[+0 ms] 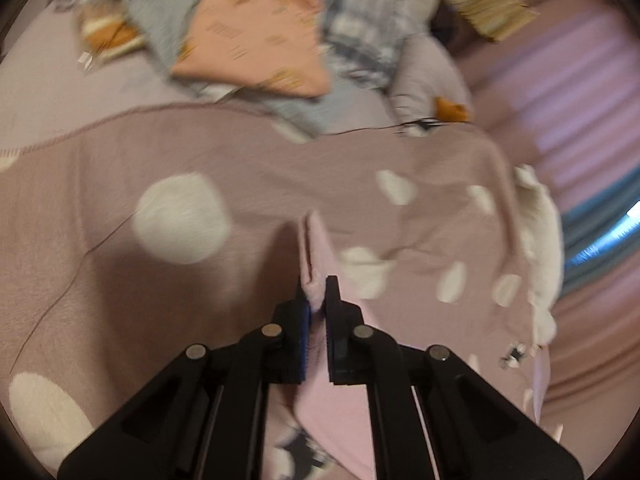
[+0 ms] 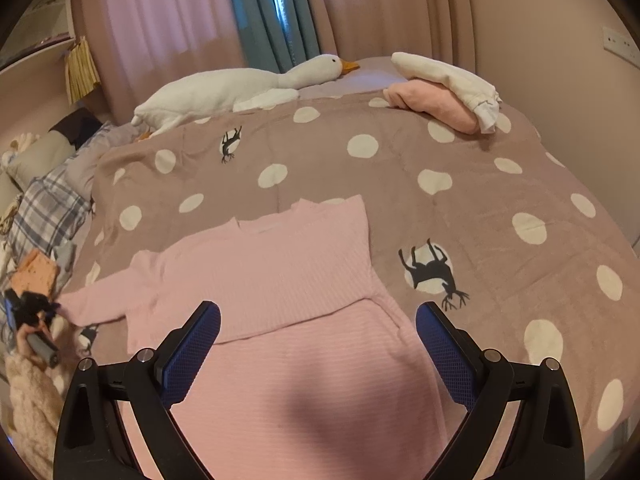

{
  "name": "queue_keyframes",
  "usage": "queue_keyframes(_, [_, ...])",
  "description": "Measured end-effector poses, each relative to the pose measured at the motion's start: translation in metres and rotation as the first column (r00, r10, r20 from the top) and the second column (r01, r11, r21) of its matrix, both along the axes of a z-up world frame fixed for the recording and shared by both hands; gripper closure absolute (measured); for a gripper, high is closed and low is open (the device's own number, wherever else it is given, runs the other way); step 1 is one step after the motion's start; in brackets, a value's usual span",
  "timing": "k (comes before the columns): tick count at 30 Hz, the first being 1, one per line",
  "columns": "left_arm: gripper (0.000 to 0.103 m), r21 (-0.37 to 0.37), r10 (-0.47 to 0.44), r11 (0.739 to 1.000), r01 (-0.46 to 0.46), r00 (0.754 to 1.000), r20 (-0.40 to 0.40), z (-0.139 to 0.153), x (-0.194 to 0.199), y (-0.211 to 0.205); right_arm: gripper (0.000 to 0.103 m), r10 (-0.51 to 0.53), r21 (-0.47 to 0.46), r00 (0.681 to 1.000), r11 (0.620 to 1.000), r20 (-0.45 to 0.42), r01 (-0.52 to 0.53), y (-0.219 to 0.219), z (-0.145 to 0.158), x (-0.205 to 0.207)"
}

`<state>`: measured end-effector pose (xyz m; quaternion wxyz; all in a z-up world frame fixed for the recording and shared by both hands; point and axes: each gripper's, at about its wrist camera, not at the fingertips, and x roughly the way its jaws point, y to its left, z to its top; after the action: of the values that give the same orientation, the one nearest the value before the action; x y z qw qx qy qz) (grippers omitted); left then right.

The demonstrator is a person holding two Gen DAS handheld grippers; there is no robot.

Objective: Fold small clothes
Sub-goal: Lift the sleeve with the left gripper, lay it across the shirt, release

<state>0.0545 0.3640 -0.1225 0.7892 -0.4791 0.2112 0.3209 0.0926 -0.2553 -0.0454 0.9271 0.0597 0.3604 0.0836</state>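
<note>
2 hand-held grippers are seen over a bed covered by a spotted blanket (image 2: 460,208). The left hand-held gripper (image 1: 316,296) is clenched on a fold of the pink sweater (image 2: 280,280); the pinched cloth stands up between its jaws and runs back beneath them. In the right wrist view this gripper (image 2: 30,310) is seen small at the far left, holding the end of the sweater's sleeve, which is stretched out sideways from the body.

The right hand-held gripper (image 2: 318,328) is released, its blue pads spread wide, and is held above the sweater's lower part. The sweater is laid flat on the blanket directly ahead of and below this gripper, neckline at the far end, with 1 side folded across the body so that a straight edge is formed on the right.

Beyond the sweater, at the far side of the bed, a white goose toy (image 2: 240,88) is laid along the blanket's edge. To the far right of it, a folded pink garment (image 2: 436,106) is stacked under a white one (image 2: 448,74). Ahead of the left hand-held gripper, a blurred pile of clothes (image 1: 256,28) is seen, with an orange piece on top of plaid cloth.
</note>
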Motion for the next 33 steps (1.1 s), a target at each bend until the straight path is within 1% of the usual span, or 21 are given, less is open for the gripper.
queue_keyframes(3, [0.098,0.079,-0.045,0.996,0.043,0.999,0.018,0.028,0.004,-0.021,0.005,0.005,0.015,1.000,1.000,0.006,-0.005,-0.001,0.001,-0.002])
queue_keyframes(5, [0.098,0.117,-0.080,0.990,0.076,0.996,0.027,0.040,0.007,-0.033,0.005,0.012,0.034,1.000,0.999,0.001,-0.012,-0.002,0.001,-0.002])
queue_keyframes(10, [0.098,0.152,-0.164,0.976,0.158,0.986,0.031,0.059,0.017,-0.061,0.005,0.023,0.047,1.000,0.999,0.008,-0.023,-0.002,0.003,-0.007])
queue_keyframes(12, [0.098,0.172,-0.202,0.966,0.192,0.979,0.041,0.066,0.020,-0.073,0.005,0.024,0.054,1.000,0.998,0.014,-0.024,-0.004,0.005,-0.010])
queue_keyframes(16, [0.098,0.215,-0.265,0.943,0.255,0.964,0.022,0.080,0.027,-0.097,0.005,0.023,0.065,1.000,0.998,0.019,-0.024,-0.007,0.005,-0.013])
queue_keyframes(21, [0.098,0.273,-0.350,0.900,0.341,0.937,-0.014,0.088,0.035,-0.134,0.005,0.021,0.082,1.000,0.996,0.008,-0.021,-0.012,0.003,-0.015])
queue_keyframes(25, [0.098,0.294,-0.411,0.865,0.407,0.910,-0.048,0.087,0.044,-0.160,0.005,0.015,0.088,1.000,0.996,0.010,-0.016,-0.016,0.003,-0.018])
queue_keyframes(27, [0.098,0.294,-0.436,0.852,0.433,0.898,-0.059,0.085,0.048,-0.168,0.005,0.013,0.093,1.000,0.996,0.010,-0.014,-0.018,0.002,-0.019])
queue_keyframes(30, [0.098,0.267,-0.491,0.831,0.489,0.869,-0.063,0.081,0.056,-0.183,0.005,0.011,0.096,1.000,0.995,0.007,-0.012,-0.020,0.001,-0.020])
queue_keyframes(33, [0.098,0.284,-0.520,0.803,0.524,0.849,-0.098,0.078,0.064,-0.201,0.005,0.007,0.099,1.000,0.995,0.004,-0.008,-0.023,0.000,-0.021])
